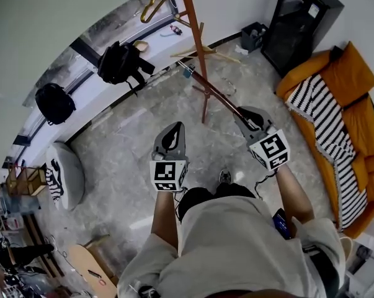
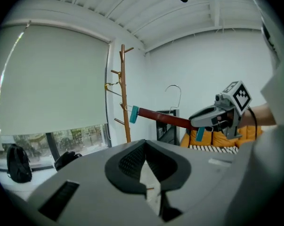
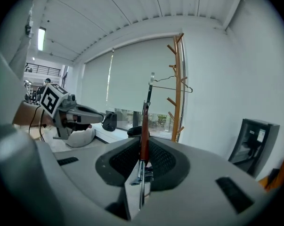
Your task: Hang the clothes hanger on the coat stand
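Right gripper (image 1: 244, 113) clamps the hanger (image 1: 214, 92); left gripper (image 1: 173, 128) is closed, empty. Bring it slowly and level to the coat stand (image 1: 195, 42), 12 o'clock.

A grey marbled floor (image 1: 131, 148) spreads below the left gripper (image 1: 175, 128). Beyond that gripper a black backpack (image 1: 120, 63) sits on the white window ledge (image 1: 90, 95), and a second black backpack (image 1: 54, 102) sits further left. A white cushion with black stripes (image 1: 66, 174) lies well to its left. Right of the right gripper (image 1: 244, 113) is an orange sofa (image 1: 354, 79) under a black-and-white striped blanket (image 1: 326, 120). A tall black cabinet (image 1: 301, 23) stands beyond it.
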